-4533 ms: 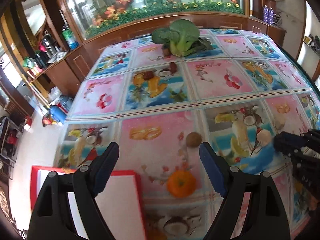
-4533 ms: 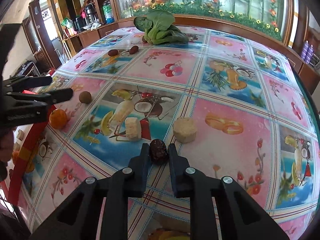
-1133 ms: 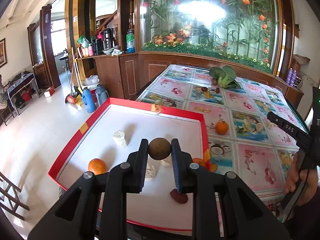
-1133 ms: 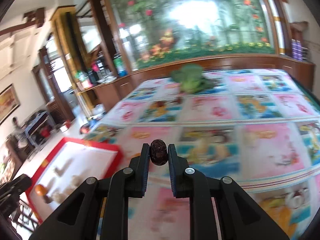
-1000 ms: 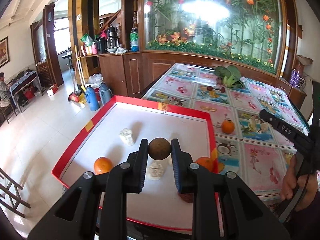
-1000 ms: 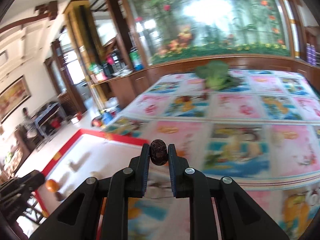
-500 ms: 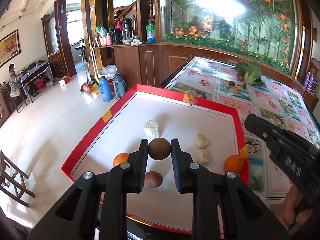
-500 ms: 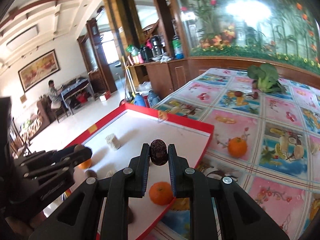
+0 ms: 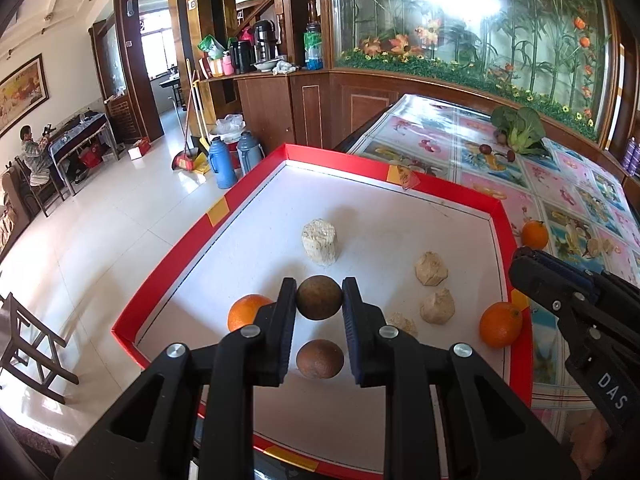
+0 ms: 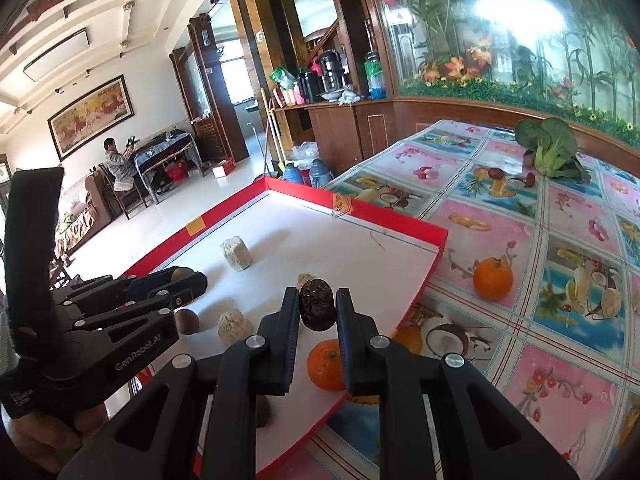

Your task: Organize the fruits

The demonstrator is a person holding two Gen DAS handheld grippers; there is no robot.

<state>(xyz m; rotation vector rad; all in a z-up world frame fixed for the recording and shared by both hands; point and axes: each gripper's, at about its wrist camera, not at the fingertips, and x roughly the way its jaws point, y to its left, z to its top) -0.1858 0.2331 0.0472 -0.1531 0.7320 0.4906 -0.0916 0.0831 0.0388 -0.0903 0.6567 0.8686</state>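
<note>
My left gripper (image 9: 319,294) is shut on a round brown fruit (image 9: 319,299), held above the white floor of the red-rimmed tray (image 9: 400,168). A second brown fruit (image 9: 320,359) lies on the tray just below it, with an orange (image 9: 247,315) to its left. In the right wrist view my right gripper (image 10: 318,302) is shut on a dark wrinkled date (image 10: 317,310) over the tray's (image 10: 360,208) near right part. An orange (image 10: 326,364) sits in the tray beneath it. The left gripper (image 10: 176,280) shows at the left.
Several beige chunks (image 9: 319,242) and another orange (image 9: 500,325) lie in the tray. On the patterned tablecloth are one orange (image 10: 493,279), two small dark fruits (image 10: 496,173) and a leafy green vegetable (image 10: 550,146). The tray overhangs the table's left edge above the floor.
Both grippers came from the table to above the tray with their fruits. The left one sank closer to the tray floor; the right one swung left over the tray's right edge.
</note>
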